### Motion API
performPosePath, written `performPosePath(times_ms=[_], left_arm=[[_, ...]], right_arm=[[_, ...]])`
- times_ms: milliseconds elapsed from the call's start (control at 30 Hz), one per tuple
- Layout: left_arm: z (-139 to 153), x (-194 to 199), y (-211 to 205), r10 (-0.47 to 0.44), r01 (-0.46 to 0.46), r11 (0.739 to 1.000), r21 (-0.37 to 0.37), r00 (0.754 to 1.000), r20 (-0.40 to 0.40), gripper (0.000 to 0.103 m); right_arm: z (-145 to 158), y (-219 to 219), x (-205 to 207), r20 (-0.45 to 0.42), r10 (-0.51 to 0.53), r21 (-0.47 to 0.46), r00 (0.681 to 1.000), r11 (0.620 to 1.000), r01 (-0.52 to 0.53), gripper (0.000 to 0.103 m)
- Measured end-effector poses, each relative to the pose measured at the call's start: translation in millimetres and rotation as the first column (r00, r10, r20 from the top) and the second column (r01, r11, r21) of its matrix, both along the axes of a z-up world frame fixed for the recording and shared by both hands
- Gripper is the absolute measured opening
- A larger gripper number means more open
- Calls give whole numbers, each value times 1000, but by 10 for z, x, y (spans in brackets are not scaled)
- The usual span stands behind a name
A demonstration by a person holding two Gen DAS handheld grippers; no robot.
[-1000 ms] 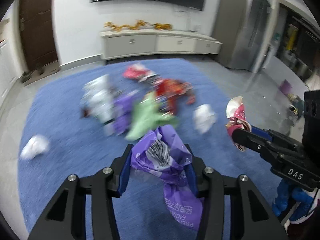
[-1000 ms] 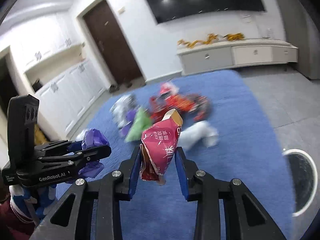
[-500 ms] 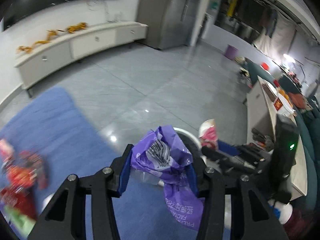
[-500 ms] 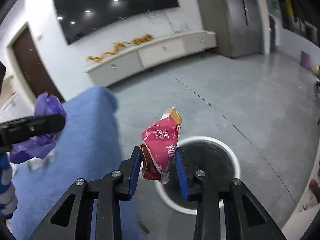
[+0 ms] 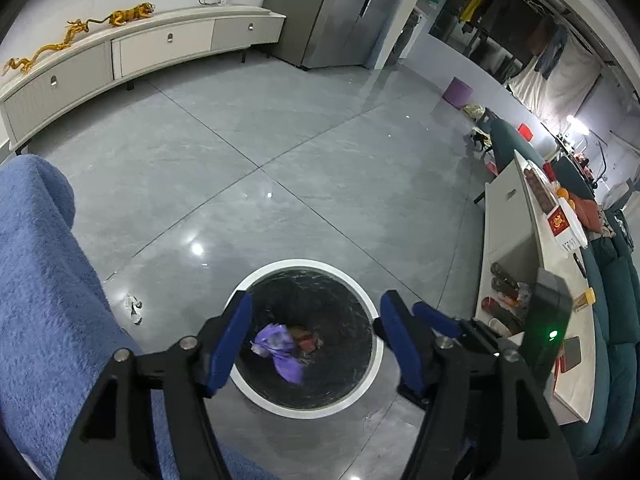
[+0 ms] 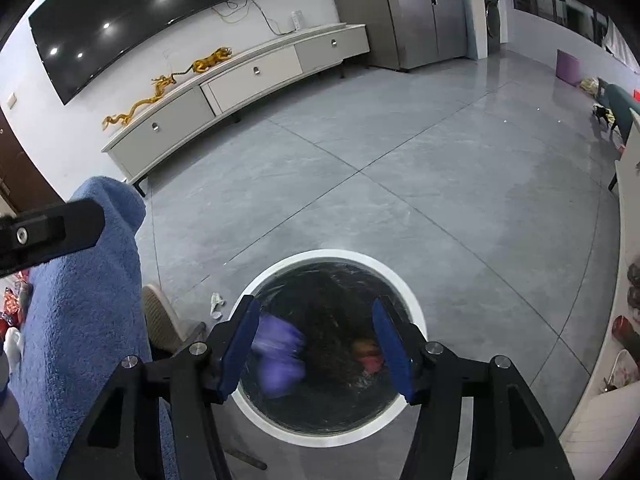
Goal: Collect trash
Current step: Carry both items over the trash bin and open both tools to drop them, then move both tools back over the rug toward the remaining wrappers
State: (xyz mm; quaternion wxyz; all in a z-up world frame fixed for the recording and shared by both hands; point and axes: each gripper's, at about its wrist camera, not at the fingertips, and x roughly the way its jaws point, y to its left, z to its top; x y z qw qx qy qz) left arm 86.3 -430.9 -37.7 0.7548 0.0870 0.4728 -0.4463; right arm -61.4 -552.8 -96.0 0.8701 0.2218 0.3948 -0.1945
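Both grippers hang over the round bin (image 5: 370, 344), pointing down into it, and the step in hand is the drop. The left gripper (image 5: 316, 344) has its jaws opening with nothing between the pads; the right gripper (image 6: 316, 348) is opening too, equally empty.

To do it well, each should stay above the middle of the bin — not its white rim — until the wrappers have fallen clear.

Inside the dark-lined bin, the purple wrapper (image 5: 280, 346) lies toward the left wall and the pink wrapper (image 6: 370, 356) toward the right. A small white scrap (image 5: 134, 308) remains on the grey floor just beside the blue rug (image 5: 44, 288).
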Motion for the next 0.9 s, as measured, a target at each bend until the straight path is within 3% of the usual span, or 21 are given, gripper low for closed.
performPosePath(times_ms=[133, 200, 400, 733, 900], left_arm=[[135, -98, 227, 63, -67, 997, 30, 992, 109, 65], [212, -179, 382, 102, -118, 990, 74, 976, 191, 65], [307, -500, 949, 101, -150, 977, 153, 953, 286, 65], [374, -813, 1926, 185, -247, 958, 147, 921, 341, 65], [400, -823, 2271, 217, -271, 954, 131, 921, 325, 65]], right_arm=[[218, 184, -33, 12, 6, -64, 1000, 998, -5, 57], [336, 301, -63, 33, 10, -84, 999, 996, -7, 59], [580, 757, -142, 75, 39, -132, 996, 991, -28, 61], [717, 1443, -271, 59, 138, -174, 989, 977, -126, 61], [770, 1703, -282, 61, 188, -178, 980, 968, -175, 61]])
